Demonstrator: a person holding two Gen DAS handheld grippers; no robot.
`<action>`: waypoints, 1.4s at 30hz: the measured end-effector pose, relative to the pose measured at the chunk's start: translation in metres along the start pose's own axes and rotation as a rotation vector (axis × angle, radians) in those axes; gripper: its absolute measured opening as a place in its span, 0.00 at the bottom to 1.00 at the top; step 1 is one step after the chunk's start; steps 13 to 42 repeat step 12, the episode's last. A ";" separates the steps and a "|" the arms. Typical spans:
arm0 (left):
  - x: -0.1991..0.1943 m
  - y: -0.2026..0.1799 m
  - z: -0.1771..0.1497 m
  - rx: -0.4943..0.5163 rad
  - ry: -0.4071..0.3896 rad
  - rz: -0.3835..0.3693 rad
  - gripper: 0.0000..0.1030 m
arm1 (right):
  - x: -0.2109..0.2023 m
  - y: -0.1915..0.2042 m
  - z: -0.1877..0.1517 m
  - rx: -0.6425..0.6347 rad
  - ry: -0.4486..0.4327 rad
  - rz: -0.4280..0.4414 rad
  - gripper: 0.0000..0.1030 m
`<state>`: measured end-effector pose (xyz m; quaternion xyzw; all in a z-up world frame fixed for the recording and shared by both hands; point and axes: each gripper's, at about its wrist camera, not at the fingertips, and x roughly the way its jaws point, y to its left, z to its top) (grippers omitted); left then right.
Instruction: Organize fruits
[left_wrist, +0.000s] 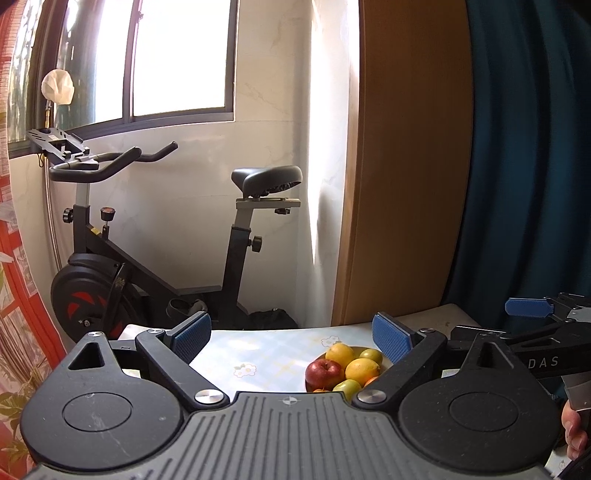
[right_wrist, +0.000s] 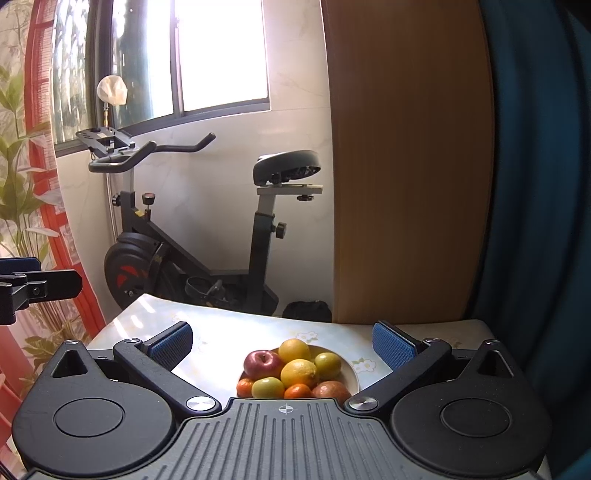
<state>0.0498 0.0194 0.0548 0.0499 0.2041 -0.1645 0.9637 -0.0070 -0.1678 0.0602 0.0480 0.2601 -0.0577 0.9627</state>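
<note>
Here the left gripper (left_wrist: 291, 341) has its fingers spread wide with nothing between them, above the table (left_wrist: 258, 350). To the right, the right gripper (right_wrist: 282, 345) is wide apart and empty too, hanging over the bowl (right_wrist: 351, 373) of fruits (right_wrist: 299, 373) on the table.

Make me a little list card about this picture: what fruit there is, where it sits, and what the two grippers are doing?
fruit: red apple, lemon, green and orange pieces too
where: piled in a white bowl on the table
left gripper: open, holding nothing, above the table, the bowl towards its right side
right gripper: open, holding nothing, the bowl between its fingers in its own view
behind the table: exercise bike, window
</note>
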 end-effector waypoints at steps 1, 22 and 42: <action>0.000 0.001 0.000 -0.002 0.001 -0.003 0.93 | 0.000 0.000 0.000 0.000 0.000 -0.001 1.00; 0.002 0.002 0.001 -0.010 0.016 -0.007 0.93 | 0.003 0.000 0.000 0.004 0.003 0.002 1.00; 0.002 0.002 0.001 -0.010 0.016 -0.007 0.93 | 0.003 0.000 0.000 0.004 0.003 0.002 1.00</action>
